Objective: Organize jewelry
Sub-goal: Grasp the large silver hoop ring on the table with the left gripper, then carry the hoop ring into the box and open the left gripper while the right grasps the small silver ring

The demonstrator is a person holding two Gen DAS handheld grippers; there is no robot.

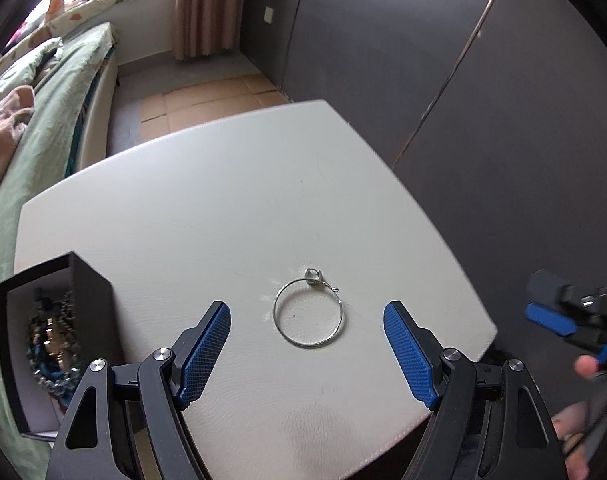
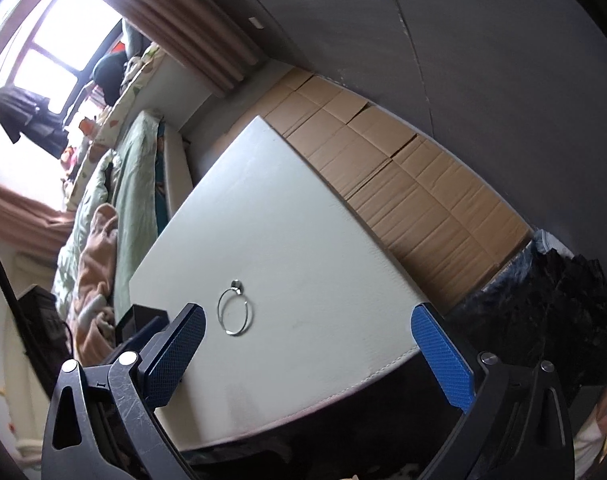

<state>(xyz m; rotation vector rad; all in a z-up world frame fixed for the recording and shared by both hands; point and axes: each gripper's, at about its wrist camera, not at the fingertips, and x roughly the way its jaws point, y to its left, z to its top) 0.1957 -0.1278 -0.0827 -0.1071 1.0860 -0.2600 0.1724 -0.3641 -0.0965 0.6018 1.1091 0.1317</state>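
Left wrist view: the left tongs (image 1: 306,350) are wide apart and hold nothing. A thin silver bracelet (image 1: 308,311) lies flat on the white table (image 1: 183,208), its clasp on the far side. A black box (image 1: 59,336) at the left shows beads inside.

Right wrist view: the right tongs (image 2: 308,354) are wide apart too, holding nothing. The bracelet (image 2: 235,312) looks like a tall oval, clasp on the far side. The box (image 2: 137,320) is mostly hidden here.

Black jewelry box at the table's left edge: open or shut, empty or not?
Open and not empty. The black jewelry box has no lid on, and beaded jewelry shows piled inside it in the left wrist view.
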